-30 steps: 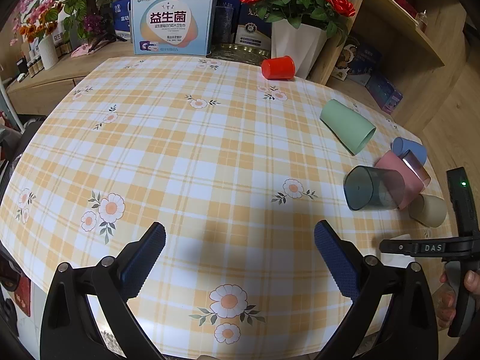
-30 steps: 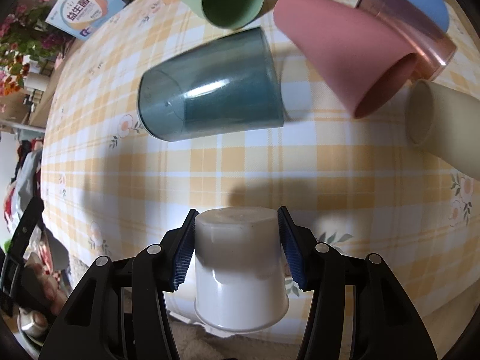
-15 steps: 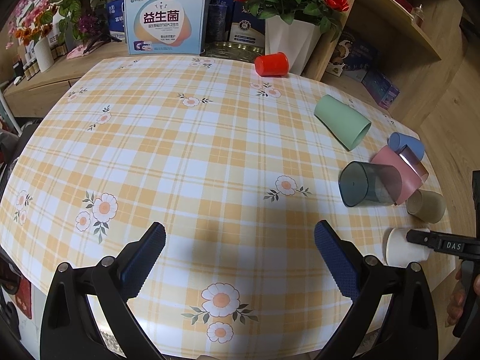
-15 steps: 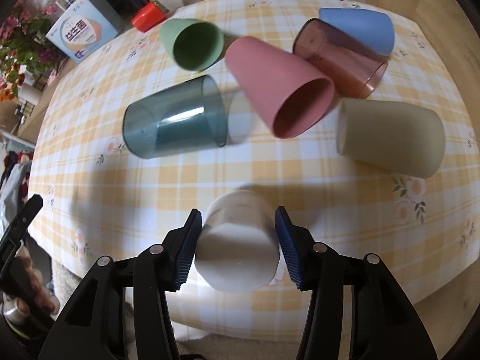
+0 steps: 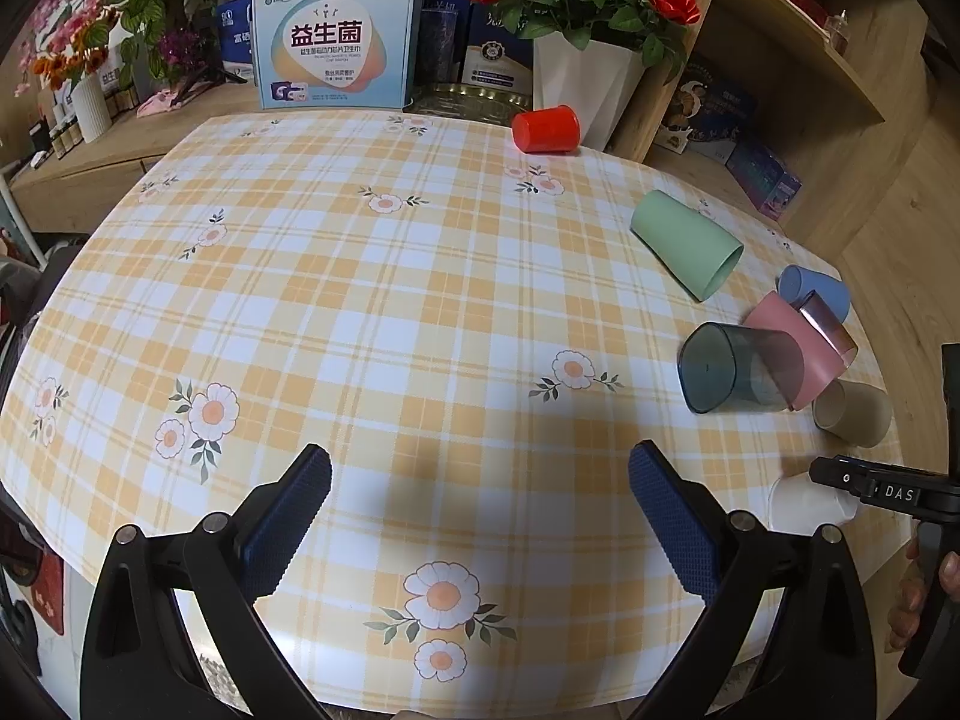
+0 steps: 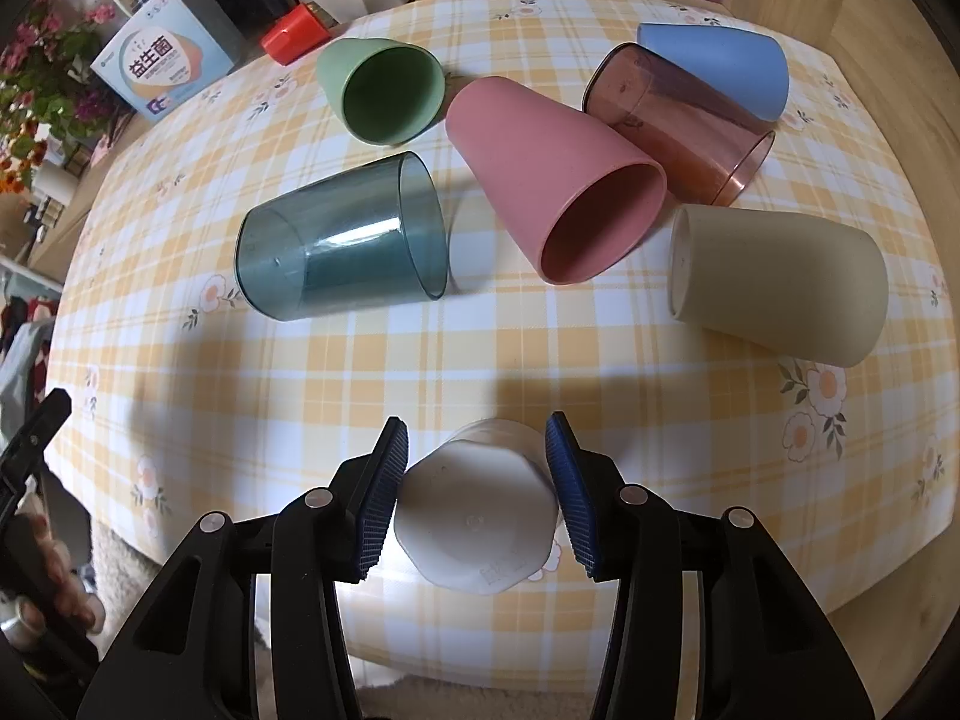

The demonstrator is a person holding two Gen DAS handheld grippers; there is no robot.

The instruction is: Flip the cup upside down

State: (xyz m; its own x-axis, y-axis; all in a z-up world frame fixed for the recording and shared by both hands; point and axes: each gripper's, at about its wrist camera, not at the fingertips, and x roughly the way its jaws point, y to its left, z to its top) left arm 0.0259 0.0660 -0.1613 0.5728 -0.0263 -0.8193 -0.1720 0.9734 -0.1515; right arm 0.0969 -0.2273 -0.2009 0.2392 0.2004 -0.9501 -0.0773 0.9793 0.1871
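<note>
My right gripper (image 6: pixel 477 480) is shut on a white cup (image 6: pixel 474 516), which stands upside down, base up, on the checked tablecloth near the table's front edge. The white cup also shows in the left wrist view (image 5: pixel 801 504), partly hidden behind the right gripper (image 5: pixel 870 486). My left gripper (image 5: pixel 480 504) is open and empty, hovering above the tablecloth near the front edge, well left of the cup.
Several cups lie on their sides behind the white one: dark teal (image 6: pixel 342 240), pink (image 6: pixel 558 180), beige (image 6: pixel 774 282), brown clear (image 6: pixel 684 120), blue (image 6: pixel 720 66), green (image 6: pixel 384 90). A red cup (image 5: pixel 546 129) lies at the far edge by a flower pot (image 5: pixel 585 78) and boxes.
My right gripper has turned the white cup from mouth-towards-camera to base up and lowered it onto the cloth. The left gripper has stayed open, with its view shifting slightly.
</note>
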